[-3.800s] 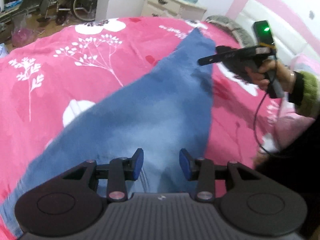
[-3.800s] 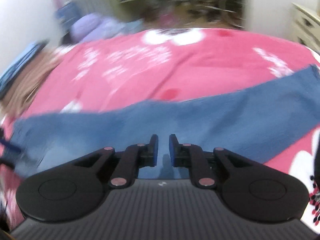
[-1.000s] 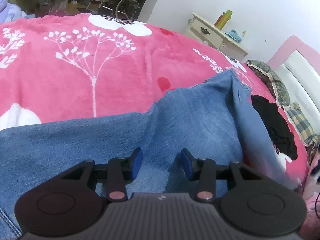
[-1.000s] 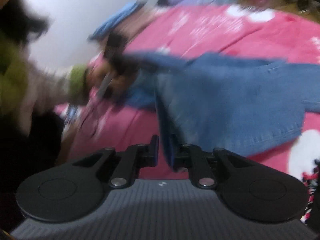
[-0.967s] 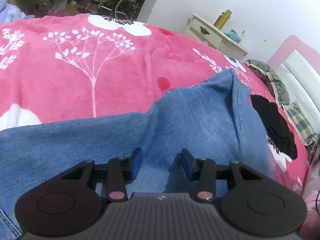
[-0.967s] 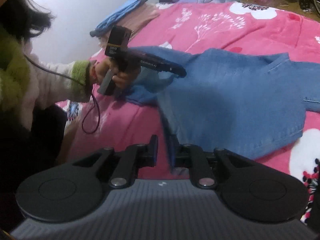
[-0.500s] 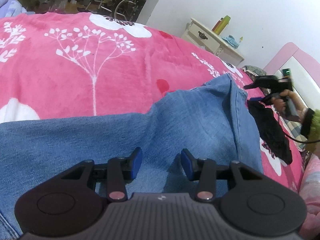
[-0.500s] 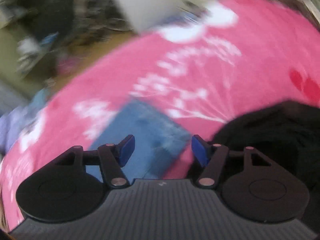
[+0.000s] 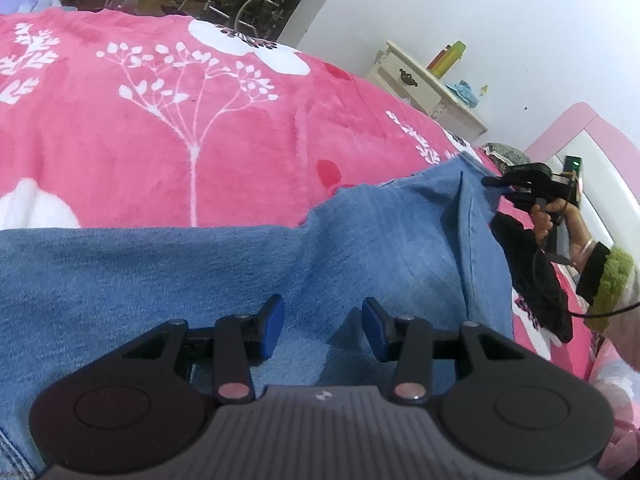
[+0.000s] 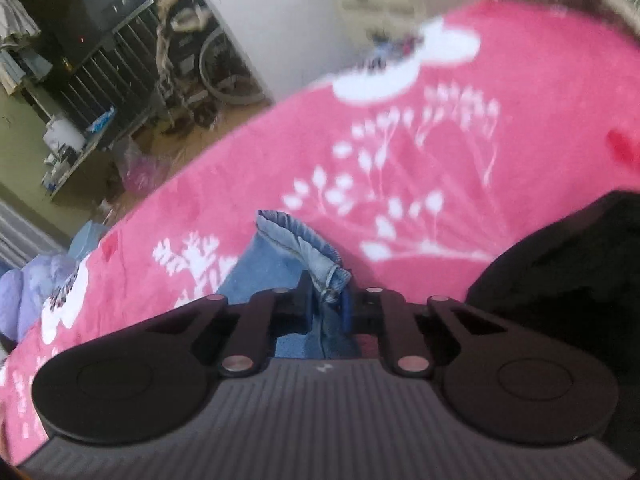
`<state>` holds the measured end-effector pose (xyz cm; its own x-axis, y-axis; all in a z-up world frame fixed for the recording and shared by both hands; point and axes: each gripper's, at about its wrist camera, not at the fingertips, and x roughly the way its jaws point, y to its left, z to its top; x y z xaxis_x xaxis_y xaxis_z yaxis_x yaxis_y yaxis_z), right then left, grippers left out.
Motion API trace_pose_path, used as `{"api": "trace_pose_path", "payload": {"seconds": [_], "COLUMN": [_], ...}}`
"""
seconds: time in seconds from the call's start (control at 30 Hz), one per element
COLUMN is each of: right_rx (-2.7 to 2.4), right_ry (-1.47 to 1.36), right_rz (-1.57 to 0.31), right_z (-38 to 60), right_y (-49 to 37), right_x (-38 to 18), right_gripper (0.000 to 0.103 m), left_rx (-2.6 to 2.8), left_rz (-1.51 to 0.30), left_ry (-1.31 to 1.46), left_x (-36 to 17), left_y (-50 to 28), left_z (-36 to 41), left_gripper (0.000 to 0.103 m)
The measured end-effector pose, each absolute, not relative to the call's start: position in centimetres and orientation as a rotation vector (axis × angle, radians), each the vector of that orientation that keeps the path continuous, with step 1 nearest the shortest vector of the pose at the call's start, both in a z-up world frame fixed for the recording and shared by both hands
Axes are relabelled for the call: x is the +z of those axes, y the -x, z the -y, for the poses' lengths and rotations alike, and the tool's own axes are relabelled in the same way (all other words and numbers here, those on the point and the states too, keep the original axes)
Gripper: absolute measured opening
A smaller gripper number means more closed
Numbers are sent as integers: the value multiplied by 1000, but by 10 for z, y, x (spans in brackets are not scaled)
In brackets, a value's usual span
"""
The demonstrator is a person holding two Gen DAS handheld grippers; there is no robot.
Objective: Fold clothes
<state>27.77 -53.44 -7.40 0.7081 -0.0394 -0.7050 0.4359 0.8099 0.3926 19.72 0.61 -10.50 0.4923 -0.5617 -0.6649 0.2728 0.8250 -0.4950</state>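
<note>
1. Jeans [image 9: 360,248] lie spread on the bed over a pink blanket [image 9: 160,128] w/ white tree & flower print; denim fills the lower half of the left wrist view.
2. Left tongs [image 9: 323,330]: blue pads wide apart, nothing between them, hovering just above the denim near the middle of the garment. Can't tell if the pads touch the fabric.
3. Right tongs [image 10: 326,300]: closed on the hem end of the jeans [image 10: 304,252]; a bunched fold of denim sticks up between the 2 pads.
4. In the left wrist view the right tongs [image 9: 498,184] sit at the far corner of the jeans, held by the right hand [image 9: 554,216] w/ a bangle & a green-and-black cuff at the wrist.
5. Black garment [image 9: 532,276] lies on the blanket just beside the right edge of the jeans; it also shows at the right edge of the right wrist view [image 10: 568,264].
6. Bkgd: white nightstand [image 9: 424,88] against the wall w/ bottles on top, pink headboard [image 9: 580,120] at right, wheelchair [image 9: 256,0] beyond the bed.
7. Right wrist view is motion-blurred; fine detail there is unclear.
</note>
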Motion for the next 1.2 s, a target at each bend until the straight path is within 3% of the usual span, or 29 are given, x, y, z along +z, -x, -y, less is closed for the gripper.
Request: {"api": "trace_pose_path", "payload": {"seconds": [0.2,0.57,0.67,0.9,1.03,1.2], "right_rx": [-384,-448,-431,-488,-300,242], "right_ry": [-554,-613,-669,-839,-659,-82], "right_rz": [-679,-741,-742,-556,-633,-865], "right_z": [556,576,583,597,545,384], "right_y": [-246,-244,-242,-210,-197,-159], "right_x": [-63,-110,-107,-73,-36,-7], "right_gripper": [10,10,15,40,41,41], "left_rx": [-527,-524,-524,-515,-513,-512], "left_rz": [-920,-917,-917,-914,-910,-889], "left_ry": [355,353,347,339,341,334], "left_x": [-106,-107,-107,-106,-106,-107], "left_y": [-196,-196,-197,-194,-193,-190], "left_z": [-9,-8,-8,-7,-6,-5], "left_gripper": [44,44,44,45,46,46]}}
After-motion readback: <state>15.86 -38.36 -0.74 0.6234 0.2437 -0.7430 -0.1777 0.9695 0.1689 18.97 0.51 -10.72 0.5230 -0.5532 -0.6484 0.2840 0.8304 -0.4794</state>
